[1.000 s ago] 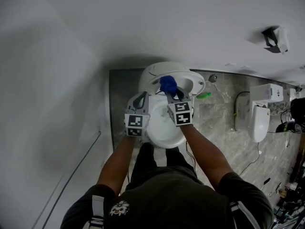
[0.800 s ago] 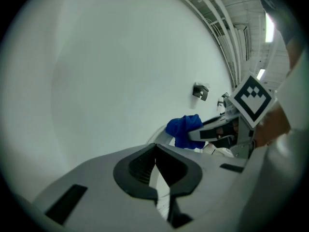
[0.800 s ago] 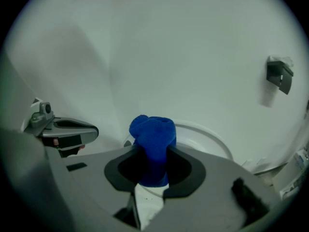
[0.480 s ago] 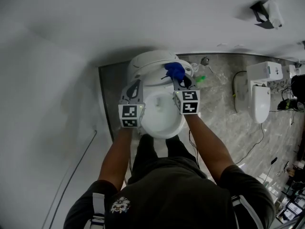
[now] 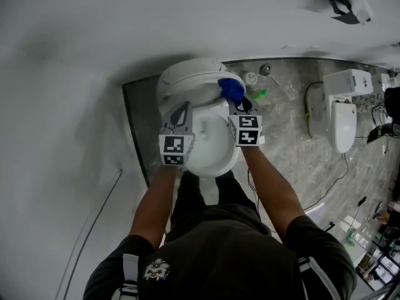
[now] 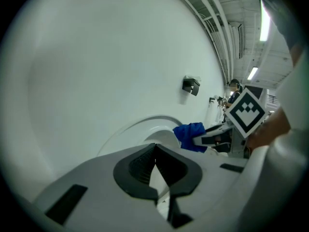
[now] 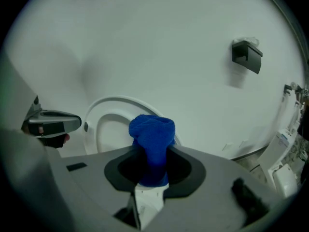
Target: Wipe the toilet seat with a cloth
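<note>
Wiping looks to be the step in hand: blue cloth (image 7: 152,139) clenched in the right tongs (image 7: 153,167), poised at the far right edge of the toilet seat (image 7: 91,117). Left tongs (image 6: 155,166) clenched on nothing, hovering over the seat's left side. Next, probably: press the cloth flat and sweep round the rim toward the near side without loosening the grip.

I am looking down on a plain white wall (image 5: 187,17) meeting a grey marbled floor (image 5: 294,149); a second white toilet (image 5: 342,136) is standing at right, a black holder (image 5: 340,0) is hanging on the wall, ceiling strip lights (image 6: 252,73) are glowing.
</note>
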`<state>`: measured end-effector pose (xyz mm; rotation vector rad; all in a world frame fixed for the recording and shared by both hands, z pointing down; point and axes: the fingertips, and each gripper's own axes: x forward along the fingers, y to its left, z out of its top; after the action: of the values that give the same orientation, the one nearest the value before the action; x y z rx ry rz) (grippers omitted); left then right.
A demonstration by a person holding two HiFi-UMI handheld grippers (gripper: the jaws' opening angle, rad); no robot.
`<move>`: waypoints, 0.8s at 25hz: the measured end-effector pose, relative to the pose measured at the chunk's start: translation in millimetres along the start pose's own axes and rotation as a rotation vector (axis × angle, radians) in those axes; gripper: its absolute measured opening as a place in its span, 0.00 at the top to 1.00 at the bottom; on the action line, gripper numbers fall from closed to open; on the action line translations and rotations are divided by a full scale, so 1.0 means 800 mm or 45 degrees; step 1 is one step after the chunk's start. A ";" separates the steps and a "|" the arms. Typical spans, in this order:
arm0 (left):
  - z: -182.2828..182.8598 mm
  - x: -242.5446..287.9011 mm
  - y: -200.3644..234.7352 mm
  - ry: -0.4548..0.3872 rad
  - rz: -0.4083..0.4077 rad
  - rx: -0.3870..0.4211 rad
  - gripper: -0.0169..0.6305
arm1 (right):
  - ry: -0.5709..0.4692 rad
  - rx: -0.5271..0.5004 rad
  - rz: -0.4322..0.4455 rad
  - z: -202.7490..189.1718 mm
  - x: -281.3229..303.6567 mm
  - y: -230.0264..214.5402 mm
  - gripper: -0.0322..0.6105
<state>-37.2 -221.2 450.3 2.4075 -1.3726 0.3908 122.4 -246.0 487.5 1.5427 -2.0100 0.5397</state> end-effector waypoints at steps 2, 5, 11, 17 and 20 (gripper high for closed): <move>-0.006 0.001 -0.004 0.019 0.005 0.010 0.96 | 0.012 0.015 -0.007 -0.014 0.007 -0.005 0.81; -0.019 0.005 -0.011 0.059 0.010 0.030 0.96 | 0.041 0.021 -0.013 -0.036 0.019 -0.011 0.81; -0.057 0.017 -0.026 0.128 0.012 0.020 0.96 | 0.102 0.057 -0.011 -0.082 0.046 -0.025 0.81; -0.105 0.032 -0.043 0.194 -0.001 0.018 0.96 | 0.165 0.096 -0.001 -0.139 0.077 -0.041 0.81; -0.136 0.037 -0.045 0.234 0.006 -0.018 0.96 | 0.208 0.100 0.018 -0.170 0.090 -0.038 0.81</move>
<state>1.0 -181.1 554.8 2.2931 -1.2963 0.5859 161.6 -224.8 638.1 1.4807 -1.8972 0.7339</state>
